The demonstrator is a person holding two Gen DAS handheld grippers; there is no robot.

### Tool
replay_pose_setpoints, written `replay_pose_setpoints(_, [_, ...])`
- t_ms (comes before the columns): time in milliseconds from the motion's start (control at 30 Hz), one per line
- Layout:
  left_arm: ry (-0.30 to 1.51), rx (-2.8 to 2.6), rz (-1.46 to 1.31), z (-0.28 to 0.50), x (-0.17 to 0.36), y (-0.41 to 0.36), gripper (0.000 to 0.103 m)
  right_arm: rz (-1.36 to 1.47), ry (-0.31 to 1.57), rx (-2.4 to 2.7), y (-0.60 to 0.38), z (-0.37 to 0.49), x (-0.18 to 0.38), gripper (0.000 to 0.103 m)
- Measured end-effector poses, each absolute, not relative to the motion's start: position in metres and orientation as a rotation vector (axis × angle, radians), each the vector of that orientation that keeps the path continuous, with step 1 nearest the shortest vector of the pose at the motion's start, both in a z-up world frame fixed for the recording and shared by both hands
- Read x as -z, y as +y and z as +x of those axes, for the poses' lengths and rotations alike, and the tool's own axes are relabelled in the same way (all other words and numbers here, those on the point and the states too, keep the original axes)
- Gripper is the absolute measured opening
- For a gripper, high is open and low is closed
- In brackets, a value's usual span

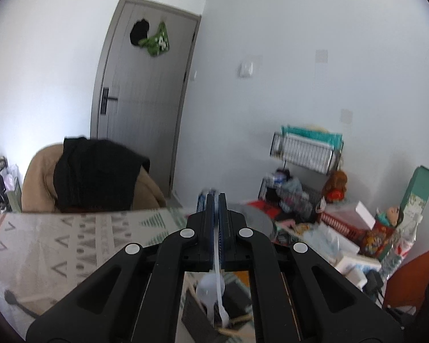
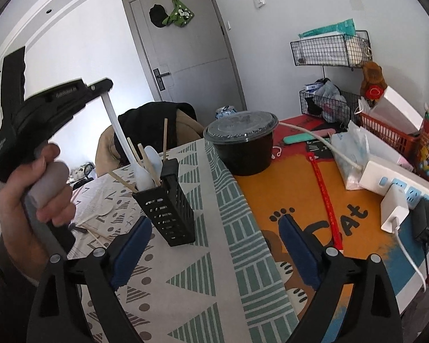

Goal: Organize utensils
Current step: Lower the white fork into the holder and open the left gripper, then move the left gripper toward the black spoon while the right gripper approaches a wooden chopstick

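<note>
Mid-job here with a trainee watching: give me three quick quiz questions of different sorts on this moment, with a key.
1. True or false: the left gripper is shut on the white spoon.
2. Multiple choice: the right gripper is A) open with nothing between its pads, B) shut on a chopstick, C) holding the lidded black bowl.
3. Fill in: the spoon's bowl end is down inside the black slotted ____, which also holds chopsticks.

Key: 1 true; 2 A; 3 utensil holder.
</note>
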State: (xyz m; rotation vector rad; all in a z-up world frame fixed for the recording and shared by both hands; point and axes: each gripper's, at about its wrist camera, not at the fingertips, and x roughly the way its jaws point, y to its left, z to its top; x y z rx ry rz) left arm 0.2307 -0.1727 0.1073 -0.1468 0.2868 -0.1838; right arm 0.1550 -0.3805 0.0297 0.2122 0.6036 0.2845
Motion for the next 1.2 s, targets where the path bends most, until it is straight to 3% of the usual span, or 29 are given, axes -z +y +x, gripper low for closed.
replay_pose_setpoints(100, [0.37, 0.201, -0.134, 0.233, -0.093, -0.172, 0.005, 0.217, 0.608, -0.297, -0.378, 0.156, -0.025, 0.089])
replay_pose_setpoints(133, [0.379, 0.2, -0.135, 0.232, -0.089, -0.17, 0.015, 0.22, 0.61, -0.301, -0.377, 0.156, -0.024, 0.089])
replay_pose_setpoints(167, [0.384, 0.202, -0.144, 0.229, -0.087, -0.166, 0.038, 0.222, 0.611, -0.306, -0.375, 0.157, -0.023, 0.089])
replay_pose_setpoints(233, [0.371, 0.202, -0.164, 0.221, -0.086, -0.157, 0.059, 0.224, 0.613, -0.314, -0.372, 0.156, -0.021, 0.089])
replay_pose_setpoints(333, [0.379, 0.184, -0.163, 0.214, -0.087, -0.145, 0.059, 0.223, 0.613, -0.325, -0.368, 0.155, -0.021, 0.089])
replay_pose_setpoints(400, [0.39, 0.177, -0.174, 0.208, -0.087, -0.135, 0.066, 0.222, 0.612, -0.331, -0.364, 0.155, -0.021, 0.089])
replay_pose_setpoints(467, [0.398, 0.163, -0.178, 0.204, -0.087, -0.126, 0.08, 0.222, 0.609, -0.337, -0.36, 0.154, -0.021, 0.091])
replay_pose_setpoints(533, [0.41, 0.141, -0.177, 0.199, -0.085, -0.115, 0.086, 0.219, 0.605, -0.342, -0.356, 0.153, -0.021, 0.092])
replay_pose_setpoints(733, [0.423, 0.057, -0.163, 0.18, -0.085, -0.081, 0.097, 0.219, 0.605, -0.362, -0.336, 0.151, -0.019, 0.095])
replay_pose_setpoints(1100, [0.458, -0.077, -0.193, 0.151, -0.079, -0.017, 0.097, 0.19, 0.628, -0.468, -0.287, 0.152, -0.012, 0.095])
replay_pose_setpoints(1200, [0.466, -0.104, -0.202, 0.143, -0.076, -0.003, 0.097, 0.179, 0.644, -0.5, -0.275, 0.154, -0.009, 0.09])
